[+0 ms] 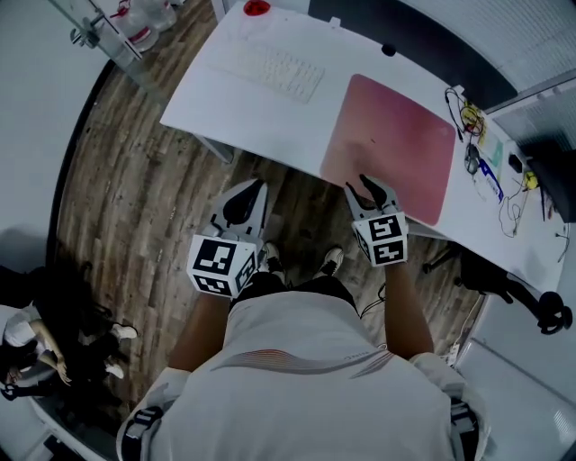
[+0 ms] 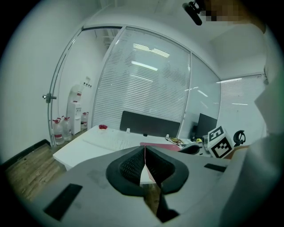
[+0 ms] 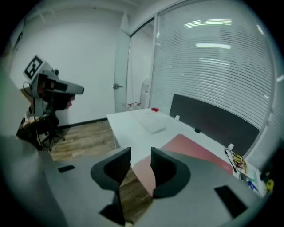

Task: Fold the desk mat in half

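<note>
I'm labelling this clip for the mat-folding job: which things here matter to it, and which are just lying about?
For the job: pink desk mat, white desk under it, right gripper with jaws apart by the mat's near edge, left gripper.
Lying about: keyboard, red object, tangle of cables.

the near edge of the desk mat (image 1: 396,144) is partly covered by the right gripper (image 1: 372,187) in the head view — whether it is touched cannot be told. a red object (image 1: 256,8) on the desk (image 1: 225,99) is cut by the top edge and cannot be identified. the small items (image 1: 490,158) at the desk's right end are too tangled to be named — a seated person (image 1: 36,347) is clipped at the lower left.
</note>
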A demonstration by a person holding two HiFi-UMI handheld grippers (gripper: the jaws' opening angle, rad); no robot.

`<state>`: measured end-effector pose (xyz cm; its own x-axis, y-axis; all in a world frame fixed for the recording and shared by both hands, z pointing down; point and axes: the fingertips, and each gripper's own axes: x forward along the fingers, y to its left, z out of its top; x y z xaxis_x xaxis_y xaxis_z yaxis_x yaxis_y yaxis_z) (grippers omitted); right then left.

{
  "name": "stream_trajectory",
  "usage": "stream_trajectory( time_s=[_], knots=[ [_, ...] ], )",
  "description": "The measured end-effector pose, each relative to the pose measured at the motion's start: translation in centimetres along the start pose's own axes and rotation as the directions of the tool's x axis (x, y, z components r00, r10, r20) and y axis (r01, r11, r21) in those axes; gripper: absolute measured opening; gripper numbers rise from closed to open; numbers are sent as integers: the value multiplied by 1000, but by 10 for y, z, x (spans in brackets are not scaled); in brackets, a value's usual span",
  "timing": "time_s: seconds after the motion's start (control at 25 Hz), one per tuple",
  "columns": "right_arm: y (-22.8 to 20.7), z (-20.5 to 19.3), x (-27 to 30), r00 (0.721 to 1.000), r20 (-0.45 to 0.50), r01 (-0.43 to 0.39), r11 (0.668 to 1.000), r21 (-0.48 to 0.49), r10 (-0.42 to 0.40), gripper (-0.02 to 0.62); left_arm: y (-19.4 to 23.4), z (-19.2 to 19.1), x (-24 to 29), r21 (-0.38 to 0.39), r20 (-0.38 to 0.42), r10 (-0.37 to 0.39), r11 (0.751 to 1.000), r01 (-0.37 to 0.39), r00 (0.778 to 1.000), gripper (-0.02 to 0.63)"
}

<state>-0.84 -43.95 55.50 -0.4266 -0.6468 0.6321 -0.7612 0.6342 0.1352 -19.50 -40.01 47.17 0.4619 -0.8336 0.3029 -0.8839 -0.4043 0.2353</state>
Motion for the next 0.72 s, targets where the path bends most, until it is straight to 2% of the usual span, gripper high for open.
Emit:
stream_trajectory(
  time_s=[0.16,0.36,0.56,0.72],
  knots=[
    [20,-41,54,991,-125,-67,988,-141,49,189,6,-19,-11,-25,-42,59,998,-60,997,17],
    [32,-83,110,965,-259,-125,950,-285,49,178,16,-33,-20,-45,-74,132,990,-135,989,17],
    [32,-104,142,950,-309,-99,900,-425,-41,173,25,-41,-32,-75,-86,191,977,-198,978,17],
    [33,-112,152,945,-321,-104,869,-484,-66,187,28,-44,-36,-85,-86,218,971,-225,972,17]
  ],
)
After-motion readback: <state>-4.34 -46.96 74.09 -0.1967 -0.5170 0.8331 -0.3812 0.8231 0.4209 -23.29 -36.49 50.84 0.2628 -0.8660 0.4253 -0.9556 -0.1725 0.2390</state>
